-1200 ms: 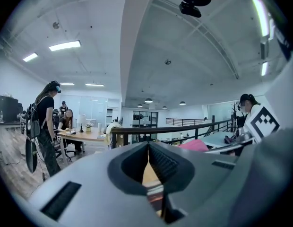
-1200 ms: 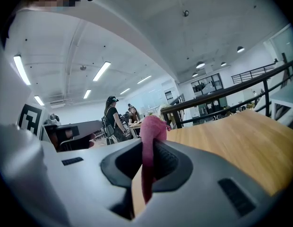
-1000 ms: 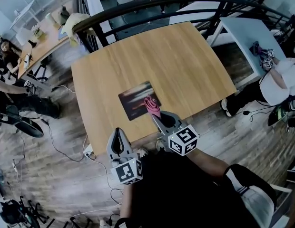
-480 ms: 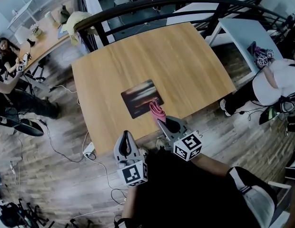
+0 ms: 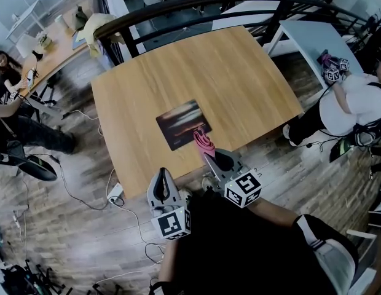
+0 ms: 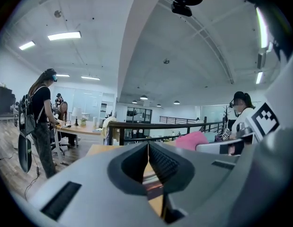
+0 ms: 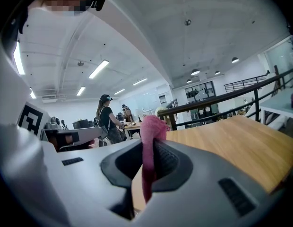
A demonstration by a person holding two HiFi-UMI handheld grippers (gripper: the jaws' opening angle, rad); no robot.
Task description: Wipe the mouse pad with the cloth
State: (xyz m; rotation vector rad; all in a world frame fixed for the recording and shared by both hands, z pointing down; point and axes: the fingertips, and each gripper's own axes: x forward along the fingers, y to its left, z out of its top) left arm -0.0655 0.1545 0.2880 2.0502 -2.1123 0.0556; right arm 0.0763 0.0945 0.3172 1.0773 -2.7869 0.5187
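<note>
At the near edge of the worktop (image 5: 239, 72), the right gripper (image 5: 209, 152) has its jaws pinching the cloth (image 5: 203, 140), and the cloth's lower end is swallowed between them, out of sight. Its free end reaches over the near right corner of the mouse pad (image 5: 178, 121); whether it touches the pad, the head view can't settle. The pad's print is a blur of dark streaks, too smeared to read. Count it up: one pad, one cloth, two grippers, one marker cube (image 5: 243, 189) on the right, one marker cube (image 5: 172, 222) on the left. The left gripper (image 5: 161, 172) hangs off the worktop's near edge, jaws pressed together on nothing. The cloth is pink, folded into a narrow strip with a rounded, nubbly top poking above the right jaws. The pad lies flat, rectangular, skewed to the worktop's edges.
</note>
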